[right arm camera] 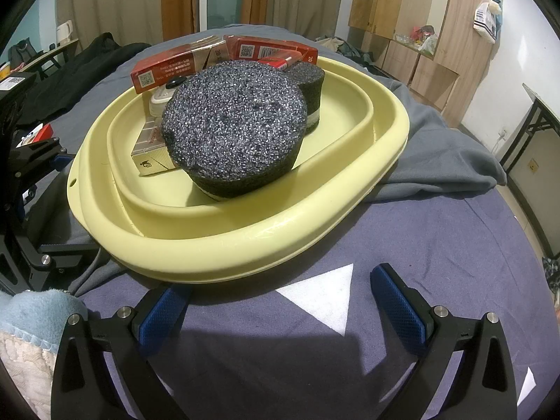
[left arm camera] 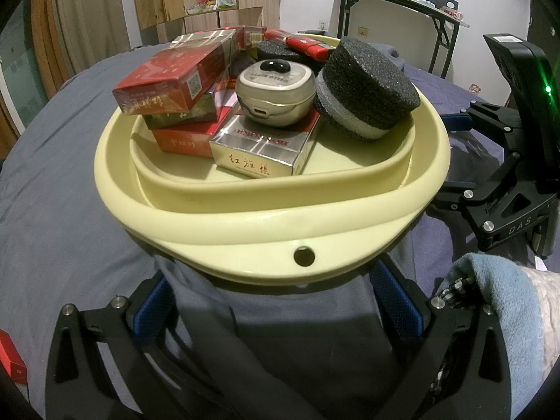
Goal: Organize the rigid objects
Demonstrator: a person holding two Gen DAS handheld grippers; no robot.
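A pale yellow basin (left arm camera: 245, 210) (right arm camera: 224, 245) rests on a grey-blue bedspread. It holds red cigarette boxes (left arm camera: 168, 80) (right arm camera: 164, 70), a silver box (left arm camera: 259, 150), a grey rounded case (left arm camera: 276, 94), a red lighter (left arm camera: 308, 45) and two black sponge discs (left arm camera: 367, 87) (right arm camera: 234, 133). My left gripper (left arm camera: 276, 306) (right arm camera: 66, 206) is open; its blue pads (left arm camera: 150, 311) straddle the basin's near lip with the hole (left arm camera: 303, 255). My right gripper (right arm camera: 281, 311) (left arm camera: 451, 155) is open beside the rim, nothing between its pads (right arm camera: 399, 304).
A grey garment (right arm camera: 437, 161) is bunched under and beside the basin. A red box (left arm camera: 10, 360) lies on the bed at the left edge. A blue fleece sleeve (left arm camera: 490, 297) shows by the grippers. Folding tables (left arm camera: 395, 10) and wooden cabinets (right arm camera: 420, 17) stand beyond the bed.
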